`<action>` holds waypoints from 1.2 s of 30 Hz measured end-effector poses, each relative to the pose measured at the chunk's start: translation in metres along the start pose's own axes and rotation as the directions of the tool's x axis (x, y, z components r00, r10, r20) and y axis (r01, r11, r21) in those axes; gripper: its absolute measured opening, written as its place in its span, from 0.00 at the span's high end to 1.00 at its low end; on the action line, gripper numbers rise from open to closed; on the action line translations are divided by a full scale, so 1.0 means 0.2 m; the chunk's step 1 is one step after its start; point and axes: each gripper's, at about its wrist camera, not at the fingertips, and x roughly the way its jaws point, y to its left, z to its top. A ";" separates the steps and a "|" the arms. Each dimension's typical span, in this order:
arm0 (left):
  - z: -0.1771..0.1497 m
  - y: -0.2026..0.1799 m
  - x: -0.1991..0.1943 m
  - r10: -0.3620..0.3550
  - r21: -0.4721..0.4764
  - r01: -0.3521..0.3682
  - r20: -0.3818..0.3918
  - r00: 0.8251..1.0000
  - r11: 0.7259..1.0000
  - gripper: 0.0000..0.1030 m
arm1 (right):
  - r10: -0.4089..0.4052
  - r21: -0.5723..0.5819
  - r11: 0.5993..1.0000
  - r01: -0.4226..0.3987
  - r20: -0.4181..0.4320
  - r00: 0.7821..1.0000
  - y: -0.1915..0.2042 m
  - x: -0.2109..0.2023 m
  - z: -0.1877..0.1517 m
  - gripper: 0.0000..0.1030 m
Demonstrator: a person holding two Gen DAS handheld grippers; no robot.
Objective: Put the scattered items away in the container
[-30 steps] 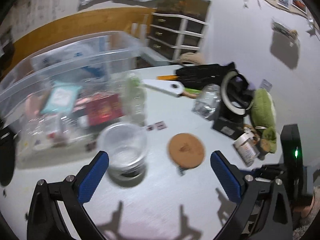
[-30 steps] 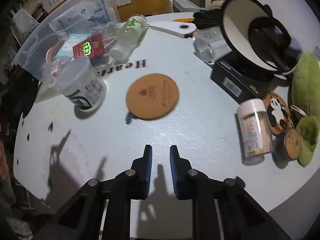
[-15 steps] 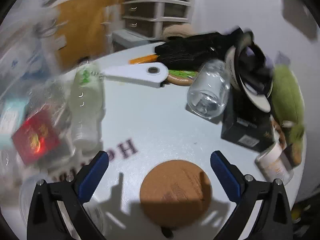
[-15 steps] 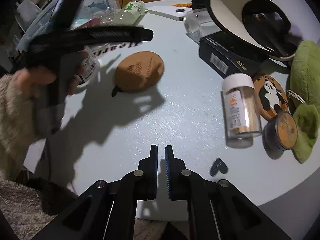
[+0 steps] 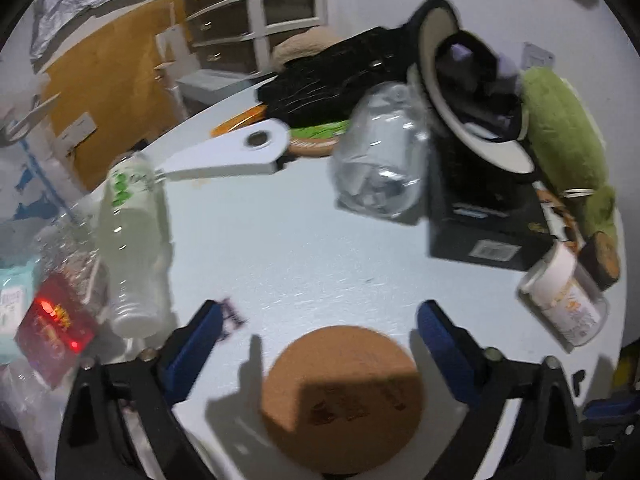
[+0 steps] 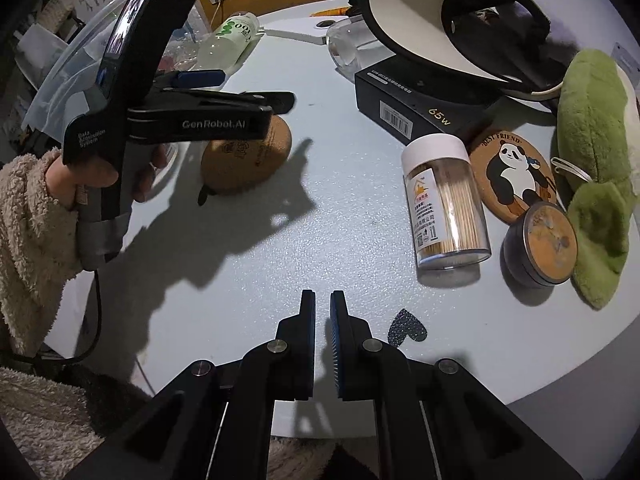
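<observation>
A round cork coaster (image 5: 342, 396) lies flat on the white table between my left gripper's (image 5: 320, 340) wide-open blue fingers; the fingers stand apart from it. It also shows in the right wrist view (image 6: 248, 158), under the left gripper body (image 6: 168, 112). The clear plastic container (image 6: 80, 68) stands at the table's far left with a red box (image 5: 52, 332) inside. My right gripper (image 6: 322, 320) is shut and empty, low over the table's near edge. A toothpick jar (image 6: 444, 200) lies to its right.
A lying bottle (image 5: 132, 236), a white flat tool (image 5: 228, 156), a clear glass (image 5: 380, 172), a black box (image 6: 420, 100), a tilted bowl (image 6: 440, 16), a panda coaster (image 6: 512, 172), a small tin (image 6: 540, 244) and a green plush toy (image 6: 596, 128) crowd the table's back and right.
My left gripper has swung right from the container and dropped over the cork coaster, fingers now on either side. My right gripper has pulled back toward the table edge and stayed shut.
</observation>
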 end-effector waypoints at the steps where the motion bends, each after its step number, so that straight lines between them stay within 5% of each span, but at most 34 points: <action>1: -0.01 0.03 0.00 0.010 -0.014 -0.010 -0.010 1.000 1.000 0.18 | 0.002 0.000 1.000 -0.002 -0.001 1.000 0.00 0.00 0.00 0.92; 3: -0.03 0.07 0.02 0.029 -0.038 -0.029 -0.024 0.999 0.999 0.19 | 0.005 0.000 1.000 -0.005 -0.004 1.000 -0.01 0.01 0.01 0.92; 8: -0.05 0.15 0.08 0.096 -0.066 -0.100 -0.063 0.993 0.993 0.55 | 0.008 -0.002 1.000 -0.008 -0.019 1.000 -0.01 0.02 0.00 0.92; 10: -0.05 0.16 0.12 0.144 -0.070 -0.150 -0.091 0.985 0.986 0.62 | 0.007 0.000 1.000 -0.007 -0.021 1.000 0.00 0.02 0.00 0.92; 14: -0.03 0.15 0.16 0.124 -0.052 -0.130 -0.111 0.986 0.990 0.72 | 0.002 0.015 1.000 -0.002 -0.014 1.000 -0.02 0.01 -0.01 0.92; 18: -0.04 0.13 0.15 -0.026 -0.034 0.022 -0.135 0.990 0.999 0.74 | 0.008 0.042 0.999 -0.008 -0.017 1.000 -0.04 0.01 -0.02 0.92; 24: -0.16 -0.04 0.05 -0.137 0.058 0.146 -0.127 0.982 0.988 0.74 | 0.031 0.098 0.995 -0.028 -0.030 0.999 -0.07 0.04 -0.03 0.92; 36: -0.40 -0.21 -0.16 -0.210 0.104 0.222 -0.117 0.971 0.970 0.74 | 0.071 0.238 0.969 -0.063 -0.025 0.997 -0.12 0.02 -0.13 0.92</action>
